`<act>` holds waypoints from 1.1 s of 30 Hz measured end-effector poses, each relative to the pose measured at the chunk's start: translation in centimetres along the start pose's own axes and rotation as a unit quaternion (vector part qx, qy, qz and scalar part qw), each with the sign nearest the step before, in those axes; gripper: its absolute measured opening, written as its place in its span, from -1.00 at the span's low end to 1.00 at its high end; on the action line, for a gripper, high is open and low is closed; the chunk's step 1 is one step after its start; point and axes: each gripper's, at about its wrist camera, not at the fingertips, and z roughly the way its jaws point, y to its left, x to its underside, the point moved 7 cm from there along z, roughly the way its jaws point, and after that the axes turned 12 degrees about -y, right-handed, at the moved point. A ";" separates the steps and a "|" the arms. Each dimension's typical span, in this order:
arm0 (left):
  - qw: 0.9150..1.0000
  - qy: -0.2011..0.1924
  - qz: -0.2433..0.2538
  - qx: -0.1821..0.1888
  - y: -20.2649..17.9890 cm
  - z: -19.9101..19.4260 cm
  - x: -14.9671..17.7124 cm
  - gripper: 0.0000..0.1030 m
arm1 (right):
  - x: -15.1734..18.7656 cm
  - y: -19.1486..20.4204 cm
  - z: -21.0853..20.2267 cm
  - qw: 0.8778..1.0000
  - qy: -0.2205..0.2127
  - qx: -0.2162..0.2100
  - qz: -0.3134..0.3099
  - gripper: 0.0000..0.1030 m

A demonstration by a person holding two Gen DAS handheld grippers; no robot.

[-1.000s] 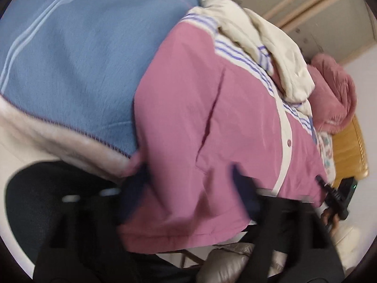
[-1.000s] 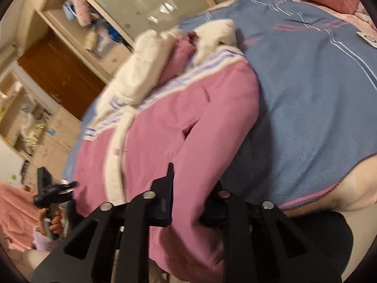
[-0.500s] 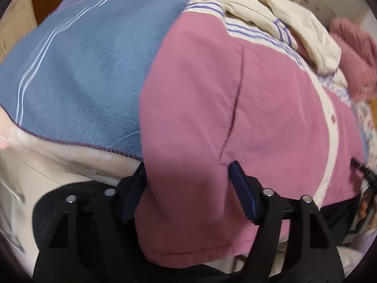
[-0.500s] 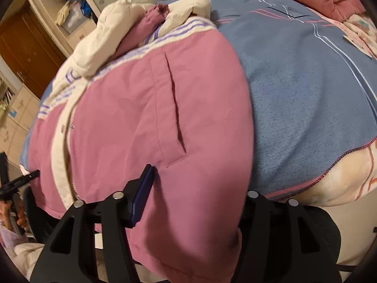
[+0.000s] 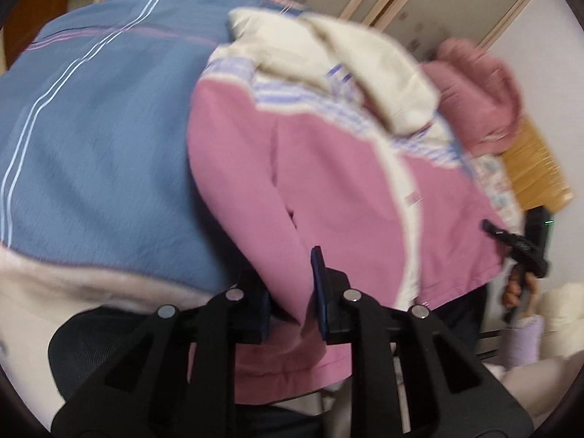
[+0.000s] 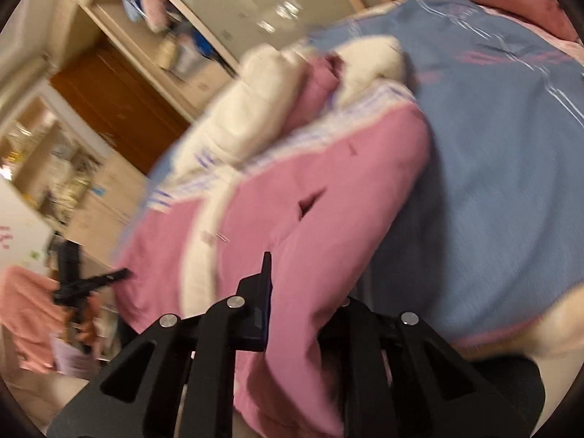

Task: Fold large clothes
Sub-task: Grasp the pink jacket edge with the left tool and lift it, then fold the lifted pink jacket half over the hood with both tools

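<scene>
On the blue blanket [image 5: 95, 153] lies my pink jacket [image 5: 339, 182], hood [image 5: 346, 73] away, hem toward me (lengthwise); left tongs [image 5: 292, 292] and right tongs [image 6: 303, 292], just closing, each pinch its hem.

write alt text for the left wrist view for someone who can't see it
The left gripper, its jaws just closed, pinches the hem of a pink jacket with cream trim, lying on a blue blanket. The right gripper shows at the jacket's far hem corner.
</scene>
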 end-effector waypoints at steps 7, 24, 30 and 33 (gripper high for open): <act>0.996 -0.030 -0.012 0.088 -3.2 0.2 -4.6 -0.63 | -6.2 5.6 2.8 0.994 -0.027 -0.110 0.003 -0.71; 0.988 -0.085 -0.110 0.063 -1.7 11.9 -29.6 -0.55 | -28.0 -3.4 17.0 0.978 -0.135 -0.025 0.159 -0.66; 0.952 -0.064 -0.292 0.073 7.6 20.3 -31.2 0.71 | -27.1 -12.6 22.6 0.943 -0.112 -0.016 0.314 0.29; 0.923 -0.136 -0.353 0.073 11.9 18.8 -31.6 0.89 | -26.9 -15.1 23.1 0.929 -0.128 -0.028 0.347 0.48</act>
